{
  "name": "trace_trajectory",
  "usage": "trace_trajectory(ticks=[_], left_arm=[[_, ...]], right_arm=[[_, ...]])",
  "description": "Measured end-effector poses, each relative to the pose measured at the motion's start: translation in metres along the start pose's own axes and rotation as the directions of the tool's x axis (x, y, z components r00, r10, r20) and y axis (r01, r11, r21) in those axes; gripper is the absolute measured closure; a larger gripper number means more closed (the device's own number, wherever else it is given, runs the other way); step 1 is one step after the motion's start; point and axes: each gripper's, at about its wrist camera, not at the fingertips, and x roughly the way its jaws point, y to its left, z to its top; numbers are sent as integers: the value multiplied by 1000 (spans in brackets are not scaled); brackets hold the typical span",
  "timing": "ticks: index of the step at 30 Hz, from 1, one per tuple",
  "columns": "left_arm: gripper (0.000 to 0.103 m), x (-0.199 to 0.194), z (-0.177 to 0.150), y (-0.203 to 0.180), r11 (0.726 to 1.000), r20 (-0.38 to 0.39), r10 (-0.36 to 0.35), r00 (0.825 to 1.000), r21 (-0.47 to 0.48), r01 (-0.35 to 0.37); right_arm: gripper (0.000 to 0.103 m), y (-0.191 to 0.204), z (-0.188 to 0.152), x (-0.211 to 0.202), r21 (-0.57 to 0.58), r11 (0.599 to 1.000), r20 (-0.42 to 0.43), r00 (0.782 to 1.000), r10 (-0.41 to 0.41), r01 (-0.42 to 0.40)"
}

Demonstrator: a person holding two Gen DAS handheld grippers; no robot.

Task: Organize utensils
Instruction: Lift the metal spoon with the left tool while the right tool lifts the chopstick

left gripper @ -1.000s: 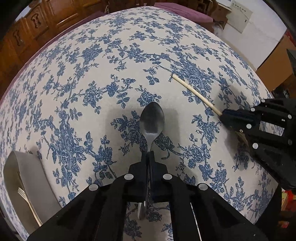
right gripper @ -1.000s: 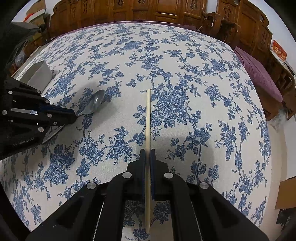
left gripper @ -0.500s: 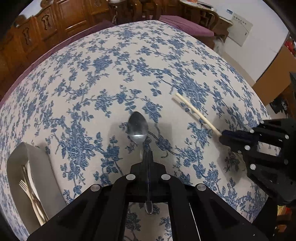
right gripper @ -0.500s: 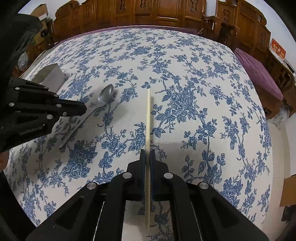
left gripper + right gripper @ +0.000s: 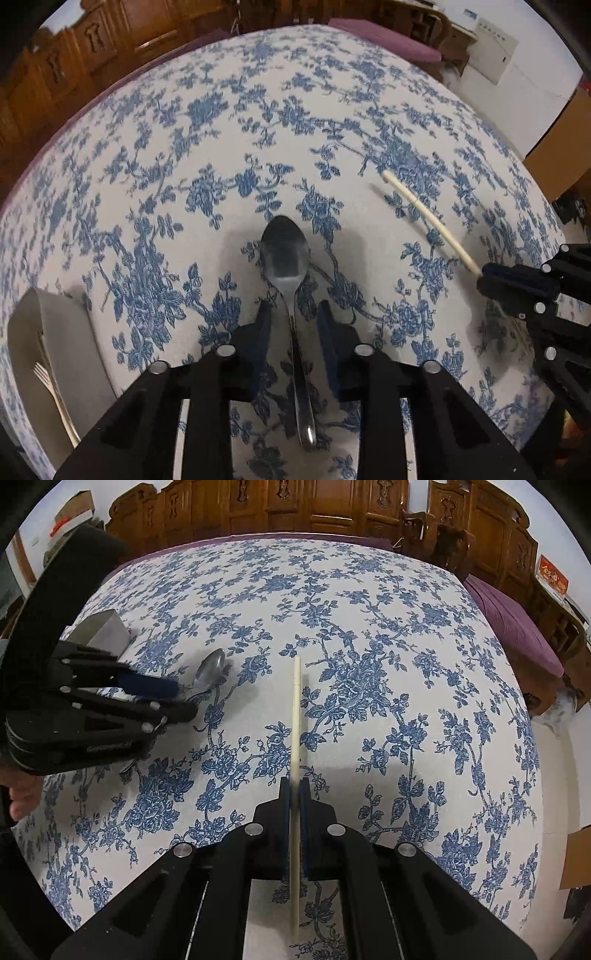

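right now i am holding my left gripper (image 5: 291, 310) wide, its fingers standing either side of the spoon (image 5: 286, 266) without touching it; the spoon is lying on the flowered tablecloth (image 5: 221, 147), bowl pointing away from me. my right gripper (image 5: 294, 786) is pinching a pale chopstick (image 5: 295, 716) tight. off to the left a grey tray (image 5: 66, 332) is sitting with a fork (image 5: 51, 391) inside.

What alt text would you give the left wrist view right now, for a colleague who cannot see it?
The left gripper is open, its fingers either side of a metal spoon lying on the blue floral tablecloth. At right, the right gripper is shut on a pale chopstick. At lower left, a grey tray holds a fork.
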Motion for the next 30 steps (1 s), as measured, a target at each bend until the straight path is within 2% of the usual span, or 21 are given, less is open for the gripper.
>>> trace_trajectory(ticks=[2,3,14,23,30], left_arm=[[98,0,1,2,1000,-5,6,1000,-12,-6],[101,0,1,3,1000,-14,-2,1000,-16,2],[102,-24,-15,17,998,29,-33,999,-59,34],[102,-80,-29,24,997,127,-43,991,-62,52],[102,-123,-42,52,994,198,3,980,-107,18]], right_arm=[[97,1,0,-1,-2,1000,2,1000,2,-2],[97,1,0,-1,-3,1000,3,1000,3,-3],[97,13,3,-14,-9,1000,34,999,12,-12],[97,34,12,-32,-26,999,74,997,26,-24],[97,69,32,-48,-60,996,125,990,71,-64]])
